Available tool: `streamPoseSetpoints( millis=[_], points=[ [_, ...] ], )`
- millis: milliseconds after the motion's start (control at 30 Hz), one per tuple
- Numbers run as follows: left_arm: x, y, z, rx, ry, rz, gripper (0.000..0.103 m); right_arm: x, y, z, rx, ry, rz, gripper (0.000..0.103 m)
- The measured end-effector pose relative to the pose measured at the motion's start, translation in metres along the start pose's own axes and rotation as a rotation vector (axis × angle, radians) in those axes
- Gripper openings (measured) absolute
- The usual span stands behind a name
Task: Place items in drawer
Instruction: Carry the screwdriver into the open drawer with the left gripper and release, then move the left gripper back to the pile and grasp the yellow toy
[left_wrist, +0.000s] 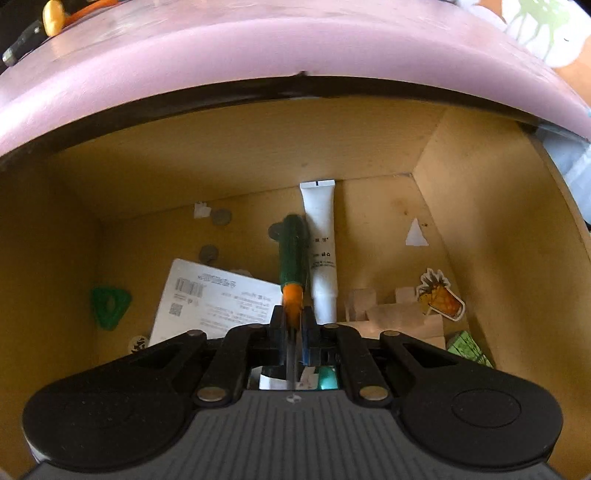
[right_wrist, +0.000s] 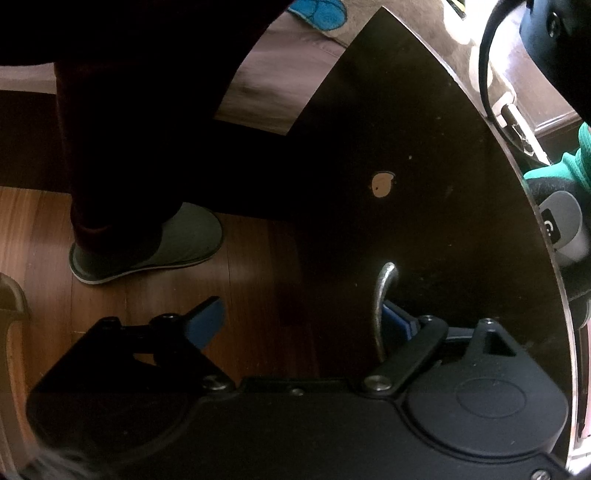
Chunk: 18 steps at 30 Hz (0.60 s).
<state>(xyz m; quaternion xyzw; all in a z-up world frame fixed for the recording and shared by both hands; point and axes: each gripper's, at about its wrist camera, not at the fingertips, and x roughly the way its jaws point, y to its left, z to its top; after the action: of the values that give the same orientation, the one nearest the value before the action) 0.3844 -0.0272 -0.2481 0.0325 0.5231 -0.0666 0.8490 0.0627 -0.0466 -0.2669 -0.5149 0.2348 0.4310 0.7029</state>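
Little here can actually be read. The white card (left_wrist: 218, 299) lying on the drawer floor carries a barcode, a QR code and several lines of small print, all too fine to make out, and the white tube (left_wrist: 320, 243) beside it bears a few dark characters along its side that stay illegible. In the right wrist view, a grey device (right_wrist: 565, 229) at the right edge has a black label with a white mark like a letter "G" on it.
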Motion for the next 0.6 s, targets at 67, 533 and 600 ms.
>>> streamPoseSetpoints(
  millis=[67,533,600],
  points=[
    [-0.001,-0.004,0.002,0.023,-0.008,0.022,0.032,0.000,0.000,0.000,0.001,0.002,0.000,0.092],
    [-0.034,-0.010,0.005,0.019,-0.056,0.040,0.056,0.000,0.000,0.002,0.003,0.013,0.003,0.092],
    [-0.038,-0.010,0.003,0.015,-0.054,0.040,0.056,0.000,0.000,0.002,0.003,0.014,0.004,0.092]
  ],
)
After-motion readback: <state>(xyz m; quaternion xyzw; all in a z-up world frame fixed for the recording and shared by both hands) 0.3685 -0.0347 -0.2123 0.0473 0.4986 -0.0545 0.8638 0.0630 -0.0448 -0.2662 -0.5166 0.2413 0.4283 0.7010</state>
